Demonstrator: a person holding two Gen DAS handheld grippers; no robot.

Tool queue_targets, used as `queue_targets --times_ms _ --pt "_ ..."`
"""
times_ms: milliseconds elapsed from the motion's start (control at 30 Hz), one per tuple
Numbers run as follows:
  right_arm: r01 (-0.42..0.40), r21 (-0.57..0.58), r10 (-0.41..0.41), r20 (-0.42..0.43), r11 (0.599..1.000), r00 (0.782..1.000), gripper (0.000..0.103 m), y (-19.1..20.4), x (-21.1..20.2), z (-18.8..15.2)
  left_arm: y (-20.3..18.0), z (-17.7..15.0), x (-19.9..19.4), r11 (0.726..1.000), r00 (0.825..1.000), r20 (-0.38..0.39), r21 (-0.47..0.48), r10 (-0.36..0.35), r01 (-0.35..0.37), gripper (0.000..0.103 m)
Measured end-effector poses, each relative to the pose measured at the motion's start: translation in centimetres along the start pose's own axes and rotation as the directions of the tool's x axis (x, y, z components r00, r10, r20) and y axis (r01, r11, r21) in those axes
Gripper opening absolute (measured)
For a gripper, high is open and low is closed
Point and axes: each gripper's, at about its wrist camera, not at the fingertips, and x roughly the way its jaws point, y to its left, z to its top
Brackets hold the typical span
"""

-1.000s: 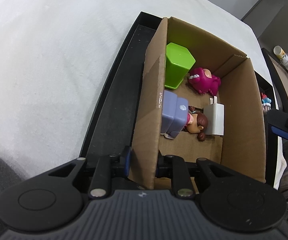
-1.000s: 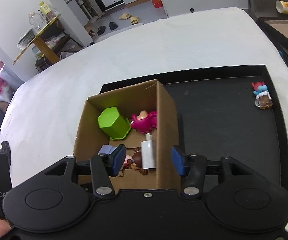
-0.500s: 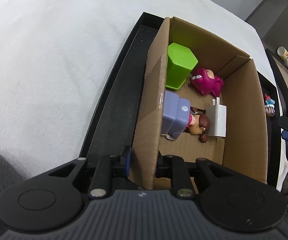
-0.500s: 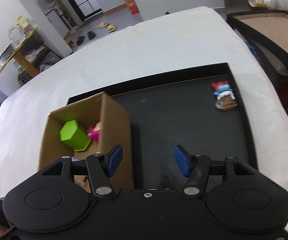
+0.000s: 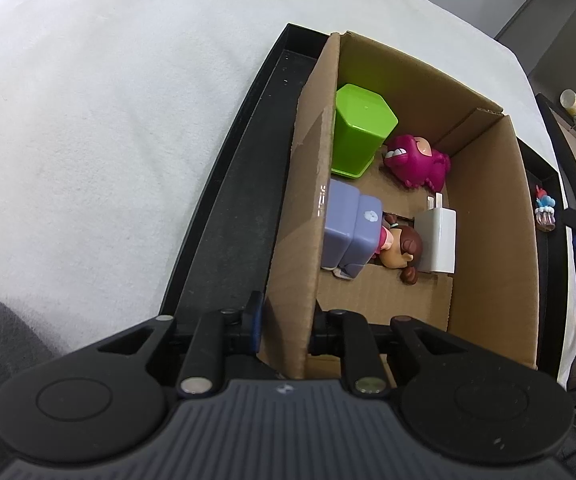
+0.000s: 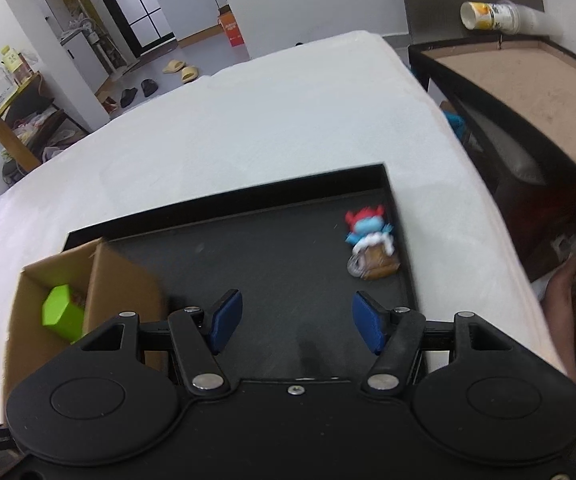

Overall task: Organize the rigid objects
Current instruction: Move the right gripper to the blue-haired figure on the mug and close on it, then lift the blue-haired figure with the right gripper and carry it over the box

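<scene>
White cloth covers the bench (image 5: 100, 128), which carries one black tray (image 6: 288, 264). Nearest, the left tongs (image 5: 284, 326) pinch the cardboard box (image 5: 487, 216) by its near wall. The box holds five things: one purple block (image 5: 347, 232), one doll (image 5: 401, 250), one white charger (image 5: 439, 240), one green cup (image 5: 357, 130), one magenta figure (image 5: 417, 160). The right tongs (image 6: 293, 322) gape empty, jaws just widened; one blue figurine (image 6: 369, 246) lies beyond them, right of the box.

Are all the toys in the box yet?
Almost. The green cup, pink monster, purple block, doll and charger are in the cardboard box. One blue figurine waits on the tray, ahead of the open right gripper.
</scene>
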Motion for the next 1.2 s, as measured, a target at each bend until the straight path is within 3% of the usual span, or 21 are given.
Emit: queue_targets --times_ms 167,333,667,833,1200 --pt "0.024 -0.041 -0.024 0.001 0.999 1.0 0.055 -0.9 1.6 1.1 0.0 0.0 0.0 1.0 1.0 0.0 0.0 0.004 -0.004 0.019" --pt "0.063 -0.084 -0.063 0.005 0.994 0.998 0.042 -1.4 3.1 1.7 -0.3 -0.1 0.1 1.0 1.0 0.003 0.016 0.015 -0.015 0.018" --pt "0.143 -0.148 -0.145 0.001 0.978 0.989 0.039 -1.4 5.5 2.2 -0.3 -0.2 0.2 1.0 1.0 0.002 0.017 0.019 -0.019 0.018" --pt "0.173 -0.193 -0.179 -0.014 0.966 0.984 0.031 -1.0 6.0 1.8 -0.1 -0.3 0.3 1.0 1.0 0.002 0.014 0.018 -0.018 0.018" --pt "0.113 -0.202 -0.13 -0.072 0.973 0.989 0.028 -0.1 5.0 0.2 0.1 -0.4 0.5 1.0 1.0 0.0 0.009 0.016 -0.016 0.018"
